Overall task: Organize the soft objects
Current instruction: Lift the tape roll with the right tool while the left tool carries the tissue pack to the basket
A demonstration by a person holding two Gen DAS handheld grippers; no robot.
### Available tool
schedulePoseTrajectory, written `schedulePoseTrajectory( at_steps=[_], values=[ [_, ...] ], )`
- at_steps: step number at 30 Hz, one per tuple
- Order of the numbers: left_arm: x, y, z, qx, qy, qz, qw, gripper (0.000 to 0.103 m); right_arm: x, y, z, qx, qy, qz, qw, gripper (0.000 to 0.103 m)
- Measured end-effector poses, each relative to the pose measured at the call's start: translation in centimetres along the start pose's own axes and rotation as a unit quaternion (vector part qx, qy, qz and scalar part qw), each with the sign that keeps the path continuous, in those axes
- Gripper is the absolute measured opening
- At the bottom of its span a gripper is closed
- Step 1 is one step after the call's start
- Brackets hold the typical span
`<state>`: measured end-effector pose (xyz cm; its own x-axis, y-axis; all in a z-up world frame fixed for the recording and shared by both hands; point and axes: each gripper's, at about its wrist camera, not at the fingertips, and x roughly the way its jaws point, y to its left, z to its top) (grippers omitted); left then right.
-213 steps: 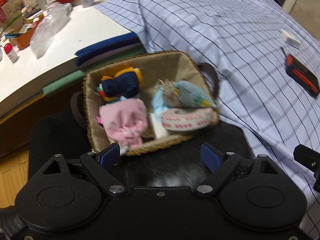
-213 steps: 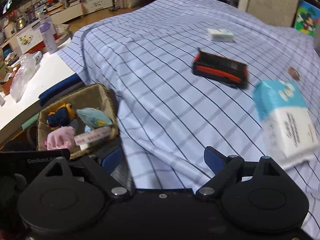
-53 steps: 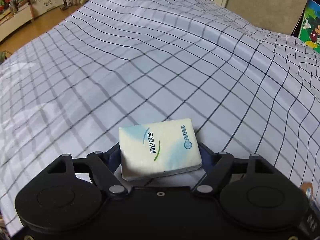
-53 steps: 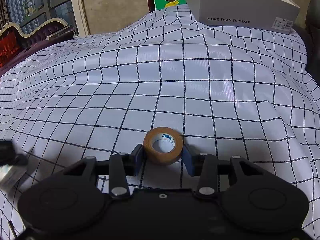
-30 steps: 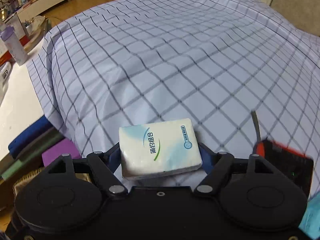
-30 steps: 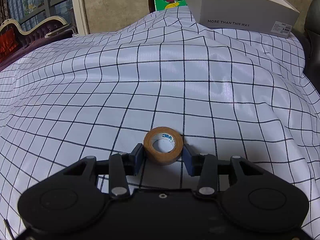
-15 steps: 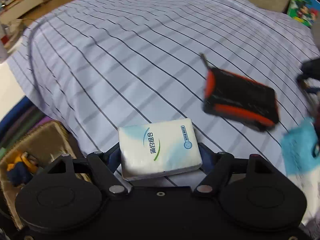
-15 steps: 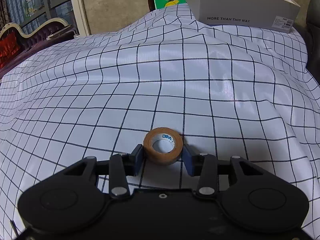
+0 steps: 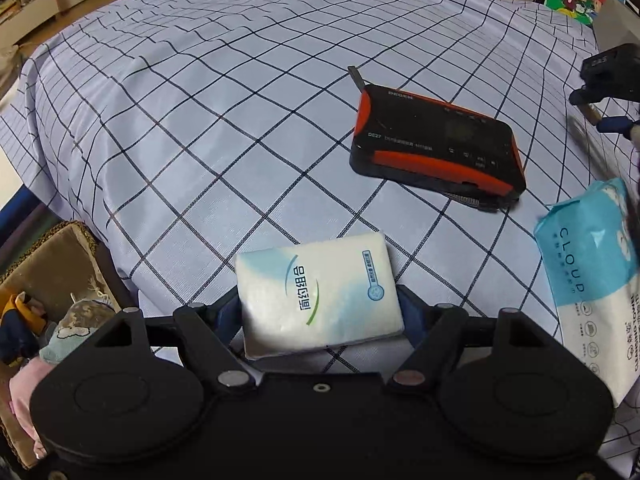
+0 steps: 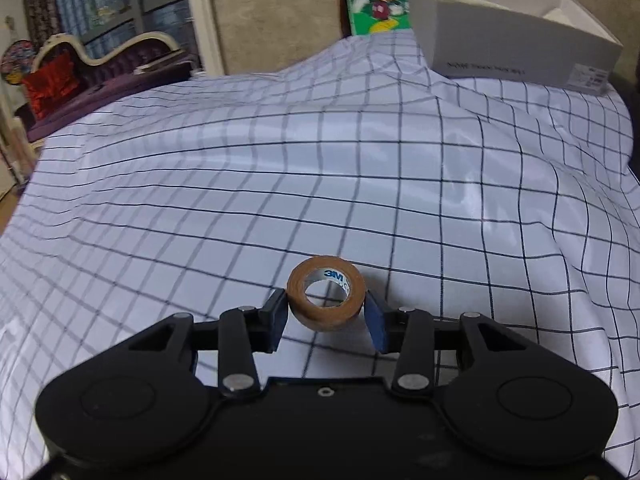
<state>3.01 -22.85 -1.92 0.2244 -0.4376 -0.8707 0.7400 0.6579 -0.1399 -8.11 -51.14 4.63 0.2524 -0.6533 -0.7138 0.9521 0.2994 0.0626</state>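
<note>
White tissue pack (image 9: 318, 294) is clamped between both fingers of the left claw (image 9: 320, 312); the woven basket (image 9: 60, 248) lies to its lower left. Brown tape roll (image 10: 326, 298) is gripped in the right claw (image 10: 326, 316) above the checked sheet (image 10: 280, 184).

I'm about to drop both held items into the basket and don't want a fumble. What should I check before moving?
1. Left gripper shut on tissue pack: ok.
2. Right gripper shut on tape roll: ok.
3. Basket in the left view: ok, at the lower left edge, partly out of frame.
4. Free space in basket: cannot tell, soft items already fill the visible part.
5. Basket in the right view: not ok, only the checked sheet and grey box show.
</note>
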Motion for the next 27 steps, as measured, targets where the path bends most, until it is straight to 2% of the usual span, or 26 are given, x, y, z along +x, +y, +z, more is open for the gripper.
schedulePoseTrajectory(
  at_steps=[5,10,13,16,20,27],
  values=[
    [0.1,0.5,0.1,-0.012,0.003,-0.008,0.9999,0.072,-2.6,0.4,-0.3,-0.021,-0.016,0.008,1.0,0.041],
    [-0.1,0.3,-0.1,-0.012,-0.002,-0.003,0.9999,0.072,-4.8,-1.1,-0.8,-0.001,-0.013,0.028,1.0,0.041],
    [-0.3,0.3,-0.4,-0.009,-0.007,-0.003,0.9999,0.072,-6.0,-2.8,-2.2,0.005,-0.008,0.033,0.999,0.041],
    [-0.4,0.1,-0.5,-0.007,-0.01,-0.001,0.9999,0.072,-7.5,-4.8,-4.2,0.002,-0.011,0.018,1.0,0.041],
    [-0.7,-0.2,-0.7,-0.01,-0.015,0.001,0.9998,0.071,-9.8,-7.4,-6.1,0.014,-0.009,0.027,0.999,0.041],
    [-1.5,-0.9,-1.8,-0.005,-0.019,-0.008,0.9998,0.071,-14.0,-8.0,-9.4,-0.016,-0.023,0.023,0.999,0.041]
  ],
)
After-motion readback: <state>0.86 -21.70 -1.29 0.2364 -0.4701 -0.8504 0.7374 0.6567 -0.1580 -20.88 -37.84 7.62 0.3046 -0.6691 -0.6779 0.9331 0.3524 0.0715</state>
